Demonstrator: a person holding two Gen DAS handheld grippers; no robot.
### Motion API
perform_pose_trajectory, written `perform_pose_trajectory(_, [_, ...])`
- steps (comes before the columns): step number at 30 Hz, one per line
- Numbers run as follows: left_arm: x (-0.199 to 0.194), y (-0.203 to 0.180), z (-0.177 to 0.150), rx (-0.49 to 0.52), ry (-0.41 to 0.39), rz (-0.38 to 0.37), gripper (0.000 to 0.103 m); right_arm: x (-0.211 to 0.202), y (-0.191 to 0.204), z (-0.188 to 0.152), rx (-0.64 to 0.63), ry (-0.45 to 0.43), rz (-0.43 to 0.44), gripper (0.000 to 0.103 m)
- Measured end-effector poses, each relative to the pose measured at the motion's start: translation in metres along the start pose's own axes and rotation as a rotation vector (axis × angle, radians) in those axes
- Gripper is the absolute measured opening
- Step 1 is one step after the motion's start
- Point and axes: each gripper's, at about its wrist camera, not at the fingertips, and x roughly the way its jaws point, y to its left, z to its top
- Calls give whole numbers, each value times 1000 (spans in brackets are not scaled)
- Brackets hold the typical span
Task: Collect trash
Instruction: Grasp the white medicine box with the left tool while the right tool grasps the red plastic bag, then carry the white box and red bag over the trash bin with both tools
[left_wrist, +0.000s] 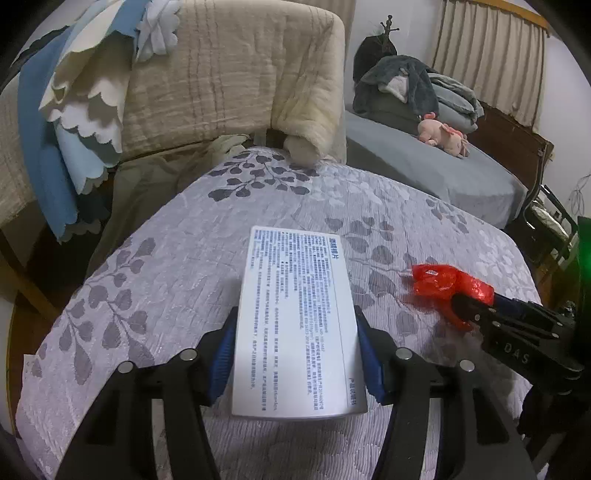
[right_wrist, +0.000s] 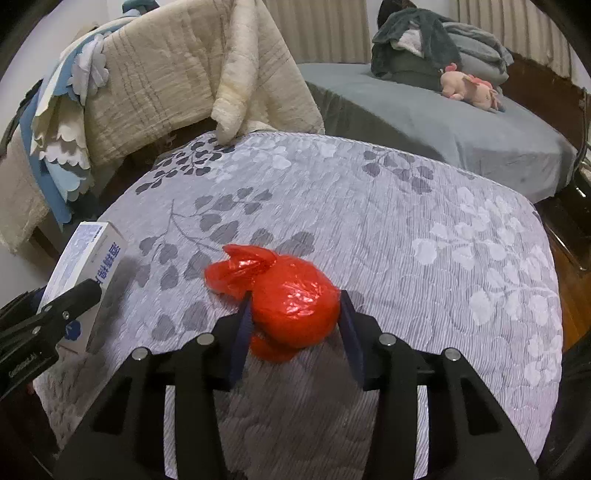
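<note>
From my left wrist camera, the left gripper (left_wrist: 295, 325) has its blue-padded fingers pressed against both long sides of a white printed box (left_wrist: 297, 321), clamped on it above the leaf-patterned quilt (left_wrist: 166, 266). This view gives me the box's broad face covered in fine blue text; the right wrist camera shows only its narrow side with larger blue lettering (right_wrist: 88, 273), with the left gripper's black finger across it.

In the right wrist view, the right gripper (right_wrist: 295, 314) straddles a crumpled red plastic bag (right_wrist: 284, 295) lying on the quilt. The left pad touches the bag, but I can't tell whether the right pad does, so I cannot say if it is clamped. The left camera shows the bag (left_wrist: 443, 284) well to the right of the box, with the right gripper's tip buried in it.

Behind the quilt, a beige blanket (left_wrist: 229, 74) drapes over a chair, and a pink plush toy (right_wrist: 469, 86) lies on the grey bed (right_wrist: 443, 133).
</note>
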Motion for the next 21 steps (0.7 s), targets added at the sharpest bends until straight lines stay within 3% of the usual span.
perform_pose_trajectory(8, [-12, -9, 3, 16, -18, -10, 57, -37, -4, 3, 7, -55, 11, 40])
perform_pose_trajectory(21, [-44, -57, 5, 77, -43, -89, 57, -103, -29, -9, 41, -124, -19, 40])
